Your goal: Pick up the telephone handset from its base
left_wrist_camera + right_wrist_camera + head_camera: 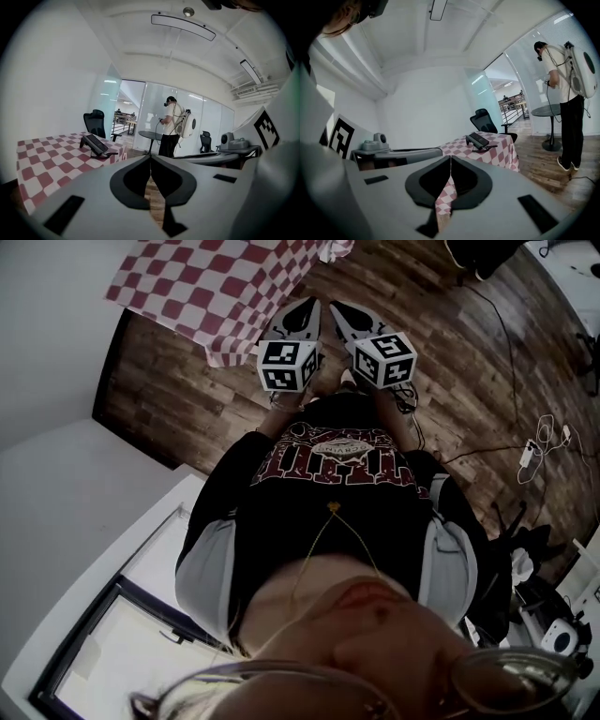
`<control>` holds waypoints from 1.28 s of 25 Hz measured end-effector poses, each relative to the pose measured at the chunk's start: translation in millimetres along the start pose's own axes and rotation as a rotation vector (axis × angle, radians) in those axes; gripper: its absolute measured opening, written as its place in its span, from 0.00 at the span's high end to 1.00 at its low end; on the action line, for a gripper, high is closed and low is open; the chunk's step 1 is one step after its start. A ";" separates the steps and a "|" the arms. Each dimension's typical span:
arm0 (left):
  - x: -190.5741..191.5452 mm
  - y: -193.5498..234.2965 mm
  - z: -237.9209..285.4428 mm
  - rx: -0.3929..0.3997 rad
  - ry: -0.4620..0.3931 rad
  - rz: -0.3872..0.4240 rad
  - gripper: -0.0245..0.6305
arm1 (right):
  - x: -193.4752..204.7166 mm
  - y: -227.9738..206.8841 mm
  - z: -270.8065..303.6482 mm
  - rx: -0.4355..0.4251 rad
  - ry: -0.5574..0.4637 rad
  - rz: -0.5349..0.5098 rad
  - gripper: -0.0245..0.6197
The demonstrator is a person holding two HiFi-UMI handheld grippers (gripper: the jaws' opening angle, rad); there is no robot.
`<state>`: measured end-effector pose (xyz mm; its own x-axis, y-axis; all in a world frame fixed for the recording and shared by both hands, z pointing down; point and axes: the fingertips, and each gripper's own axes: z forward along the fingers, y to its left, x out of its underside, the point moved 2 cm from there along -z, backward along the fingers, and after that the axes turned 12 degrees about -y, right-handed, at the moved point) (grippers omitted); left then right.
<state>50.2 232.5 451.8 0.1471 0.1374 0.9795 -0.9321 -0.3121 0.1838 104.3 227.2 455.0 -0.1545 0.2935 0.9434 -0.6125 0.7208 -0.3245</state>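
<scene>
The telephone [96, 144] is a black set with its handset lying on a slanted base. It stands on a table under a red-and-white checked cloth [47, 164], some way ahead of both grippers. It also shows in the right gripper view as a small telephone [478, 139] near the far end of the cloth [492, 152]. My left gripper [150, 158] is shut with nothing in it, far short of the phone. My right gripper [450, 159] is likewise shut and empty. From the head camera, the left gripper [309, 306] and right gripper [335, 307] are held side by side at the cloth's corner [225, 296].
A black office chair [96, 123] stands behind the table. A person with a white backpack [172, 126] stands by a round table [152, 136] at the glass wall. A desk with a grey device [377, 140] lies between the grippers. Cables [534, 451] trail over the wooden floor.
</scene>
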 end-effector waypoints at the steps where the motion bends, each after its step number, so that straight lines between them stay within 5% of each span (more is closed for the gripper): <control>1: -1.0 0.6 4.0 -0.008 -0.001 -0.001 0.95 | -2.2 -3.4 2.6 -0.009 0.002 -0.001 0.93; 32: 14.9 -26.0 111.5 -0.147 0.015 -0.047 0.95 | -29.6 -113.6 24.2 -0.160 0.061 0.037 0.93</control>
<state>113.5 137.9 470.8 0.1875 0.1628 0.9687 -0.9629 -0.1644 0.2141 159.7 121.5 465.5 -0.1245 0.3551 0.9265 -0.4749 0.7985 -0.3699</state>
